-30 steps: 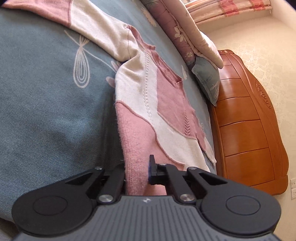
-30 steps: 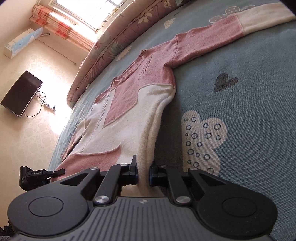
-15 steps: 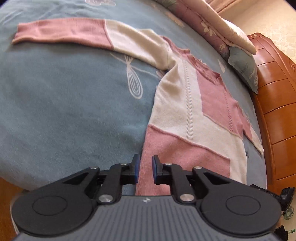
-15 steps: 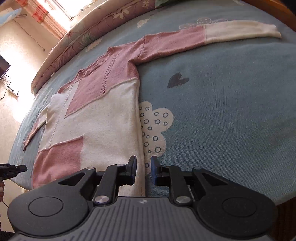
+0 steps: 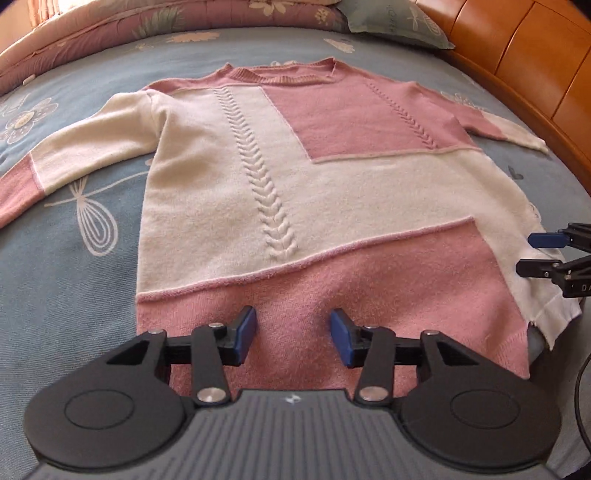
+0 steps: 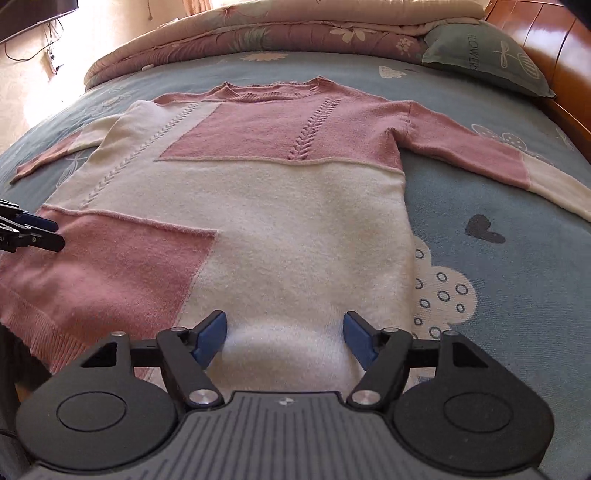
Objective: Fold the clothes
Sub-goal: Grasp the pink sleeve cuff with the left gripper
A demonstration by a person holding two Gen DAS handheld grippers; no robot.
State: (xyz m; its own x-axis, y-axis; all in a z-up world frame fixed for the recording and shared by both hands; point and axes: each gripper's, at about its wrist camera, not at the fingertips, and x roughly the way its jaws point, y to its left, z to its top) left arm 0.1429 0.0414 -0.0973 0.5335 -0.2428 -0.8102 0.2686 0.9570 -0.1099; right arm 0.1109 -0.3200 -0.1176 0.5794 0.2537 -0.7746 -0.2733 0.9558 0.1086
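- Pink-and-cream knit sweater (image 5: 295,177) lies flat, front side up, on the blue patterned bedspread (image 5: 74,277); neckline toward the rolled floral quilt (image 5: 166,22), hem at the near bed edge.
- Both sleeves are spread out sideways from the sweater body; the left sleeve (image 5: 74,155) is cream then pink at the cuff, the right sleeve (image 6: 498,162) pink then cream.
- No fold shows anywhere on the sweater: body full length, no sleeve tucked in, hem not doubled over.
- Progress judgement: sweater is laid out and smoothed, so all the folding proper (sleeves in, body over) is left, as far as these views show.
- Left gripper (image 5: 292,336) hovers over the pink hem panel of the sweater, jaws spread wide, nothing between them.
- Right gripper (image 6: 283,336) hovers over the cream lower part of the sweater near the hem, jaws also wide apart, holding nothing.
- Each gripper shows in the other's view at the sweater's side edge, near the hem.
- Whether the fingertips touch the knit, cannot tell; they look just above it.
- Teal pillow (image 6: 487,59) and wooden headboard (image 5: 535,66) sit beyond the sweater's right shoulder, well apart from the work.
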